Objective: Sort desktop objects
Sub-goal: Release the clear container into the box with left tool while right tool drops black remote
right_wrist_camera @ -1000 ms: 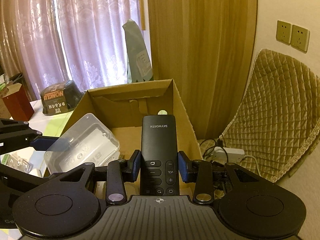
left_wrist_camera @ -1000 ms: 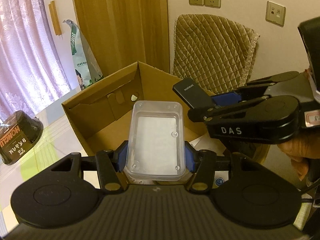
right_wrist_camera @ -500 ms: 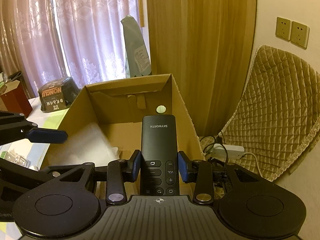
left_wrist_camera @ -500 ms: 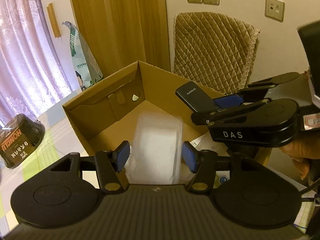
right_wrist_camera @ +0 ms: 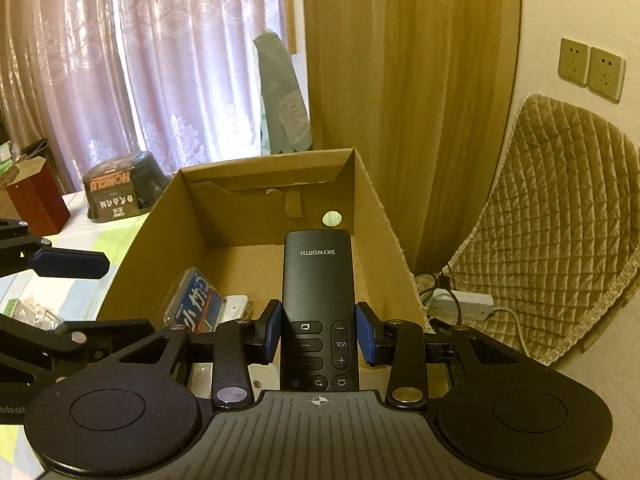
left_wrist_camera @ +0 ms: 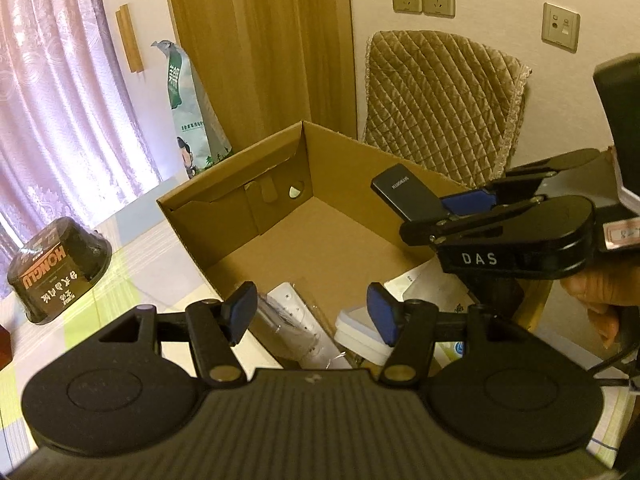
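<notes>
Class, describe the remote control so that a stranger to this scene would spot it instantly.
Find the open cardboard box on the table. Above it, the right gripper clamps a slim black remote control. Only it bears the word SKYWORTH and a VOL button.

Each black tool (left_wrist_camera: 312,314) has blue finger pads (right_wrist_camera: 270,330), silver screws and a ribbed body.

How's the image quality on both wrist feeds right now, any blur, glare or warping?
Left wrist view: sharp, fisheye bends the cardboard box edges, corners vignetted. Right wrist view: remote crisp and readable, curtain backlit and washed out; warm yellow cast overall.
</notes>
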Available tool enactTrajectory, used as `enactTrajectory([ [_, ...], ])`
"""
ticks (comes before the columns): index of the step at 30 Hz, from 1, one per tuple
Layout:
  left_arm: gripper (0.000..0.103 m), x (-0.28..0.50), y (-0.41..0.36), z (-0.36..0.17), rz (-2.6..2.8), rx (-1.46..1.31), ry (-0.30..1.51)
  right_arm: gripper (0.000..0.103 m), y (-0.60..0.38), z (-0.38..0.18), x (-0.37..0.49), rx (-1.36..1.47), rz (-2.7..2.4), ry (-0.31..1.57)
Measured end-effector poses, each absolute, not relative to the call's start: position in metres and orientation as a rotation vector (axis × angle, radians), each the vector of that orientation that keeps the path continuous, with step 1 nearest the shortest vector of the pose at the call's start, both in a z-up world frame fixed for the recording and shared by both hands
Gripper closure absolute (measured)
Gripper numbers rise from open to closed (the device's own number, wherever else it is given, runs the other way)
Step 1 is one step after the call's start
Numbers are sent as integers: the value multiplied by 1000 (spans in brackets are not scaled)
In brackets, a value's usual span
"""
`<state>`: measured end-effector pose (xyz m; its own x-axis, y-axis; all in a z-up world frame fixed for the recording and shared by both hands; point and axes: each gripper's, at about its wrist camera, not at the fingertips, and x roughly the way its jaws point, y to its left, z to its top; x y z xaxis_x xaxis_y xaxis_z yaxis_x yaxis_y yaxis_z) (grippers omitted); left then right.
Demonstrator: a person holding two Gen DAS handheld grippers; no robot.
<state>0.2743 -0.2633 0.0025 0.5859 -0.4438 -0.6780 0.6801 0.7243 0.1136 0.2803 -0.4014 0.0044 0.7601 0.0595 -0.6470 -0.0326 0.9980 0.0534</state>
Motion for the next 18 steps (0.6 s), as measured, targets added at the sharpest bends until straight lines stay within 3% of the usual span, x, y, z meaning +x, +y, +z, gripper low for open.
enactTrajectory([
  [18, 43, 272, -255, 4, -666, 368, 674, 65, -386, 11, 285, -18, 76, 676],
])
